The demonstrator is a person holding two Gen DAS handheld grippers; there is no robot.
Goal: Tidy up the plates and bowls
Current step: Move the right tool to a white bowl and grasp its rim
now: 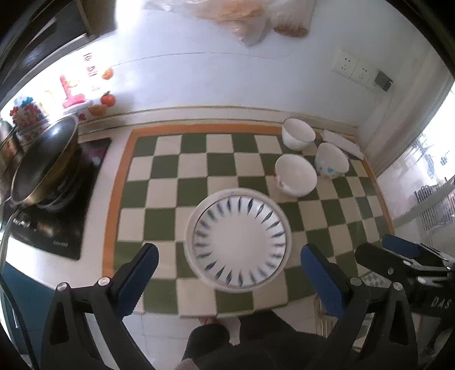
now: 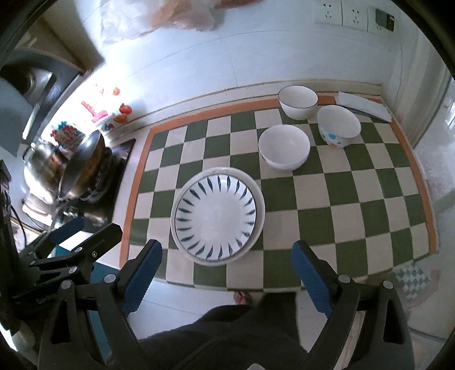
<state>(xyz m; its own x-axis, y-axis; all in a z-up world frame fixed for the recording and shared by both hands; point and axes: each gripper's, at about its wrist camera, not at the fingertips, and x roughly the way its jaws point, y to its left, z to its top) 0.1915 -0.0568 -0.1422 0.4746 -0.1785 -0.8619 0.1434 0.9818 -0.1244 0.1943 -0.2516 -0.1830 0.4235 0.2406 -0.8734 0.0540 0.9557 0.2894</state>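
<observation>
A mat [image 2: 355,205] lies on the worktop [image 2: 136,313] and carries all the crockery. Near the mat's front edge, left of its middle, sits a stack of plates [image 2: 217,216], a smaller plate on a wider one. Behind and to the right stand three bowls, close together: the nearest bowl [image 2: 283,146] just behind the stack, the far bowl [image 2: 297,102] at the mat's back edge, the right-hand bowl [image 2: 338,125] beside both. A folded cloth [image 2: 364,105] lies behind that bowl, in the back right corner. Left of the mat, a pan [image 2: 82,168] rests tilted on a cooktop [image 2: 113,205]. The wall [image 2: 227,57] behind carries sockets [image 2: 341,12].
</observation>
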